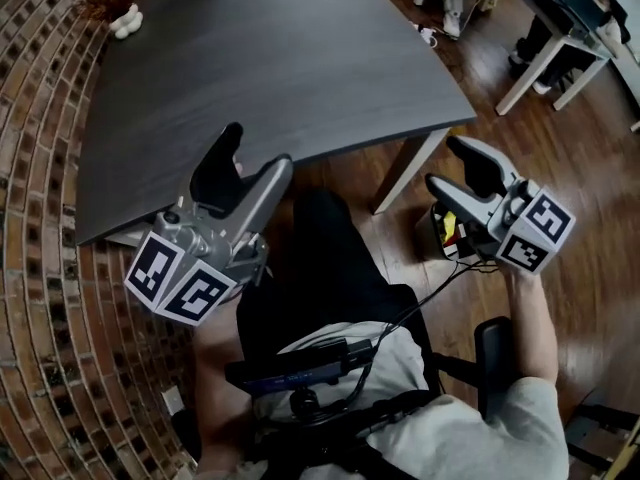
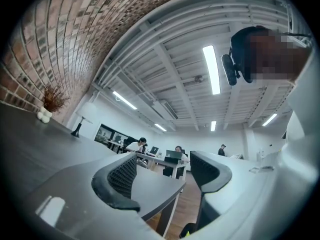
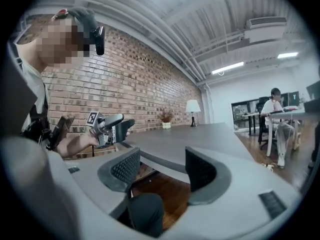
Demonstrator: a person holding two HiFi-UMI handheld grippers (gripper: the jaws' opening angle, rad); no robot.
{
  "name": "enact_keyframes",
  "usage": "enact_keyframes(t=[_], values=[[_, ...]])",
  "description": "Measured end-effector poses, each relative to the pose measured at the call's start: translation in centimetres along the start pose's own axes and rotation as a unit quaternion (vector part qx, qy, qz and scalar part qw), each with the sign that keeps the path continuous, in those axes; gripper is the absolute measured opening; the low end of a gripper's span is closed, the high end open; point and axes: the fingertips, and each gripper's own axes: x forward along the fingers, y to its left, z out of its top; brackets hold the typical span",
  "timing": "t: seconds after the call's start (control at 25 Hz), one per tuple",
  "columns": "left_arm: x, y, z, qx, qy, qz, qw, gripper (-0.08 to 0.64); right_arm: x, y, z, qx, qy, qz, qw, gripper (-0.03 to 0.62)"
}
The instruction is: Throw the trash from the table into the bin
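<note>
The dark table shows no trash on its top. A small black bin stands on the wood floor by the table's leg, with yellow and red scraps inside. My right gripper hovers just above the bin, open, with nothing between its fingers. My left gripper is at the table's near edge, also open and holding nothing. In the left gripper view only the table's edge and the room show between the jaws. The right gripper view shows the left gripper across the table.
A dried plant in a white vase sits at the table's far left corner, against a brick wall. A lamp stands at the table's far end. White desks with seated people lie beyond. My knee is under the table.
</note>
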Motion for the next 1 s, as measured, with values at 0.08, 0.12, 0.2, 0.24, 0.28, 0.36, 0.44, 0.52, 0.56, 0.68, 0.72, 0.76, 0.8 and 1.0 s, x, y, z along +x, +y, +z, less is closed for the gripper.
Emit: enact_keyframes(t=[0.08, 0.12, 0.2, 0.24, 0.28, 0.36, 0.44, 0.52, 0.56, 0.68, 0.72, 0.76, 0.8, 1.0], values=[[-0.5, 0.2, 0.1, 0.002, -0.001, 0.004, 1.0, 0.33, 0.5, 0.1, -0.4, -0.005, 0.001, -0.001, 1.0, 0.285], [-0.8, 0.3, 0.2, 0.004, -0.001, 0.007, 1.0, 0.33, 0.8, 0.2, -0.5, -0.003, 0.002, 0.001, 1.0, 0.285], [-1.3, 0.4, 0.7, 0.006, 0.0, 0.013, 0.9999, 0.33, 1.2, 0.7, -0.7, 0.002, 0.005, 0.006, 1.0, 0.285], [-1.5, 0.4, 0.9, 0.006, 0.0, 0.014, 0.9999, 0.33, 1.3, 0.9, -0.7, 0.003, 0.009, 0.007, 1.0, 0.285], [-1.6, 0.3, 1.1, 0.004, -0.001, 0.014, 0.9999, 0.33, 1.2, 1.1, -0.7, 0.002, 0.013, 0.006, 1.0, 0.285], [-1.5, 0.3, 1.4, 0.003, -0.006, 0.011, 0.9999, 0.33, 1.1, 1.2, -0.5, -0.007, 0.022, 0.003, 1.0, 0.285], [-1.6, 0.3, 1.7, 0.002, -0.009, 0.011, 0.9999, 0.33, 1.2, 1.5, -0.4, -0.012, 0.027, 0.003, 1.0, 0.285], [-1.8, 0.2, 1.8, 0.001, -0.01, 0.013, 0.9999, 0.33, 1.2, 1.8, -0.4, -0.013, 0.031, 0.005, 0.999, 0.285], [-2.0, 0.1, 1.9, 0.0, -0.01, 0.014, 0.9999, 0.33, 1.0, 1.9, -0.4, -0.014, 0.033, 0.005, 0.999, 0.285], [-2.4, -0.4, 1.9, 0.001, -0.01, 0.018, 0.9998, 0.33, 0.6, 2.3, -0.7, -0.016, 0.038, 0.01, 0.999, 0.285], [-2.5, -0.6, 2.1, 0.003, -0.01, 0.02, 0.9998, 0.33, 0.6, 2.4, -0.7, -0.019, 0.04, 0.012, 0.999, 0.285], [-2.5, -0.8, 2.3, 0.006, -0.012, 0.021, 0.9997, 0.33, 0.6, 2.4, -0.7, -0.024, 0.04, 0.014, 0.999, 0.285], [-2.4, -0.9, 2.6, 0.01, -0.015, 0.021, 0.9996, 0.33, 0.6, 2.3, -0.5, -0.031, 0.04, 0.015, 0.999, 0.285], [-2.2, -1.9, 3.3, 0.024, -0.032, 0.016, 0.9991, 0.33, 0.4, 2.1, 0.0, -0.067, 0.046, 0.016, 0.997, 0.285]])
